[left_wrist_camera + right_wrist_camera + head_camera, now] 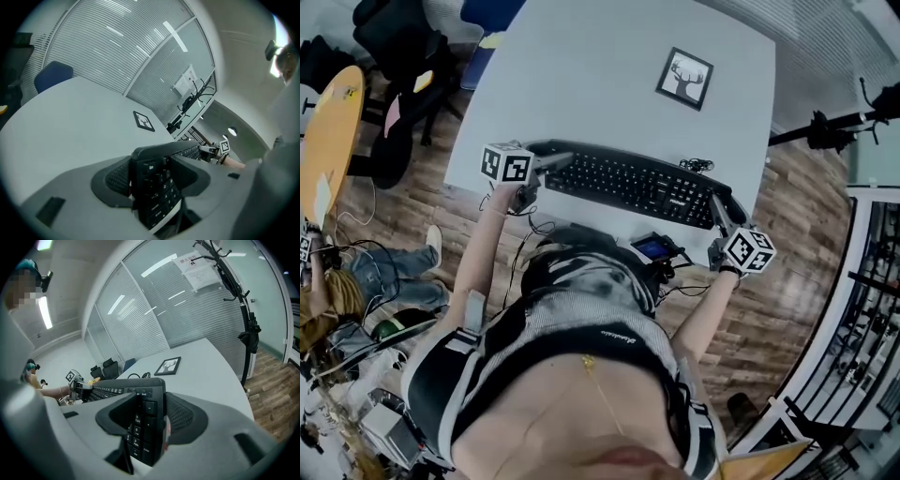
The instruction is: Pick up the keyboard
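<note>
The keyboard [154, 183] has "Esc" on its corner key. A notice [198, 267] on the glass wall bears print too small to read

The left arm [480, 251] and right arm [705, 317] reach forward, spread wide, with the left gripper [561, 161] and right gripper [716, 208] tilted gently down and inward, each with its jaws clamped on one end of the keyboard [633, 183].

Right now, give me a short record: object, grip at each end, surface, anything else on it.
object: black keyboard
left tool: shut on the keyboard's left end
right tool: shut on its right end
surface: grey table, keyboard along its near edge
also on table: framed deer picture
</note>
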Motion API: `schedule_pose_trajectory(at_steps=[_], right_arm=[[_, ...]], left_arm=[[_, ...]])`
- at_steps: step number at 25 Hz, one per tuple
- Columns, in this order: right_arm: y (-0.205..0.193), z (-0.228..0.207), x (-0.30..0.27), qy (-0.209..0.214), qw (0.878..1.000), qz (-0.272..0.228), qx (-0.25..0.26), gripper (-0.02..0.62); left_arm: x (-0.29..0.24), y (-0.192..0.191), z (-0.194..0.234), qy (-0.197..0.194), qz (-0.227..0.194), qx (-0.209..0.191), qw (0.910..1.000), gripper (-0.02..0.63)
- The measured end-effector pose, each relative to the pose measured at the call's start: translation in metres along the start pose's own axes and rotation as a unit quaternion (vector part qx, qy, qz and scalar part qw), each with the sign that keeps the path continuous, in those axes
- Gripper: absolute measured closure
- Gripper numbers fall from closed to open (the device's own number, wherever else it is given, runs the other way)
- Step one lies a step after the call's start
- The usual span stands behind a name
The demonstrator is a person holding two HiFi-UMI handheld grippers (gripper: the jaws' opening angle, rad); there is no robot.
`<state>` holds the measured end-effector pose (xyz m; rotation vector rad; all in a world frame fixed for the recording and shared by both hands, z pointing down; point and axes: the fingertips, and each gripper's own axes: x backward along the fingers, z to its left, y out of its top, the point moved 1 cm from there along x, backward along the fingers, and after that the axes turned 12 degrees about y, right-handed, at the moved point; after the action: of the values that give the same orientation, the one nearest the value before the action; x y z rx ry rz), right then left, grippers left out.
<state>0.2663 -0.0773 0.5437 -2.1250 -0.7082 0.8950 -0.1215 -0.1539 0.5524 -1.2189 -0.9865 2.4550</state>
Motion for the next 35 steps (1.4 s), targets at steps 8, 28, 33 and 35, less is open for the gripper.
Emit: schedule_pose_trajectory(at_steps=[8, 28, 33, 35], right_arm=[[0.004, 0.014, 0.012, -0.002, 1.000, -0.009, 0.001, 0.400], [0.032, 0.034, 0.028, -0.003, 1.000, -0.029, -0.002, 0.399], [0.045, 0.039, 0.033, -0.003, 0.999, -0.033, 0.006, 0.399], [0.050, 0.042, 0.034, -0.003, 0.999, -0.036, 0.009, 0.399]], left_arm=[[0.019, 0.003, -0.010, 0.009, -0.001, 0.000, 1.0000, 0.367], [0.046, 0.038, -0.031, 0.015, -0.010, -0.018, 0.9997, 0.367], [0.053, 0.049, -0.039, 0.010, -0.020, -0.025, 0.9994, 0.367], [0.056, 0.054, -0.041, 0.009, -0.025, -0.026, 0.9993, 0.367]])
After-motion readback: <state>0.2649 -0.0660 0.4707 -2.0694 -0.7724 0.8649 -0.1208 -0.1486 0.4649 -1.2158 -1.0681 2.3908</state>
